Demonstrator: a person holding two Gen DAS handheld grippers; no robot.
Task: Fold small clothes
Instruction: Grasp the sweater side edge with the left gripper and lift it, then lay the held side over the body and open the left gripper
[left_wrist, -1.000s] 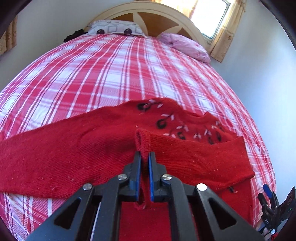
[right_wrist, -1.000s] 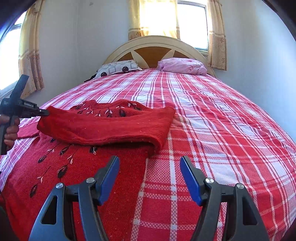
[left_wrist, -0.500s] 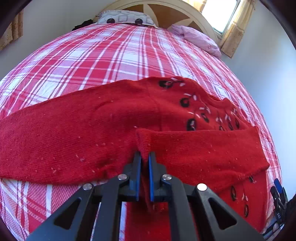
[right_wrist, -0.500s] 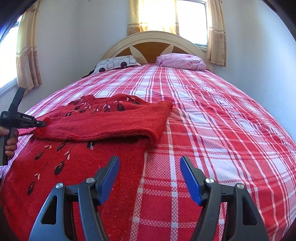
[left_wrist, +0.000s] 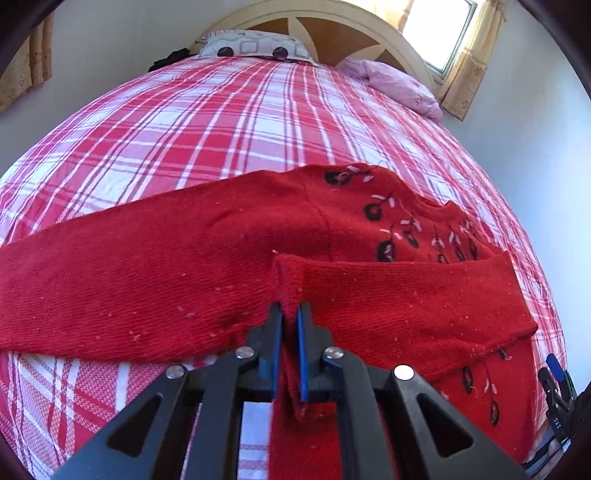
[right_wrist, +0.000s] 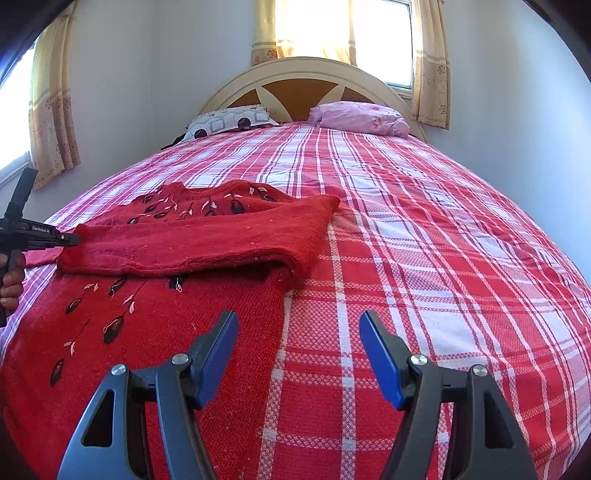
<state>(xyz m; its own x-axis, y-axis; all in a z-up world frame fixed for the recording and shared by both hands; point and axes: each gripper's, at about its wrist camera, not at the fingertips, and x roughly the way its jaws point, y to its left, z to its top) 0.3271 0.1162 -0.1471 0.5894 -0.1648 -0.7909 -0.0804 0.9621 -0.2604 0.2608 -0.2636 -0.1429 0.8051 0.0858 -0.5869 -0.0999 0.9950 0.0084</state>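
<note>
A red knit sweater (left_wrist: 184, 266) with black and pink leaf embroidery lies on the plaid bed; in the right wrist view the sweater (right_wrist: 155, 332) fills the near left. One sleeve (right_wrist: 207, 240) is folded across its chest. My left gripper (left_wrist: 290, 314) is shut on that sleeve's cuff (left_wrist: 288, 273), low over the sweater; from the right wrist view the left gripper (right_wrist: 74, 239) pinches the cuff at the far left, held by a hand (right_wrist: 11, 280). The other sleeve (left_wrist: 92, 280) stretches out flat to the left. My right gripper (right_wrist: 297, 325) stands open over the sweater's right edge, gripping nothing.
The bed (right_wrist: 424, 258) has a red and white plaid cover. A patterned pillow (right_wrist: 229, 122) and a pink pillow (right_wrist: 362, 116) lie by the cream headboard (right_wrist: 306, 74). Walls close in on both sides, and curtained windows stand behind the headboard.
My left gripper has carried the cuff lower and further across the sweater, so the folded sleeve now lies flatter on the chest. The right gripper has stayed in place, still open.
</note>
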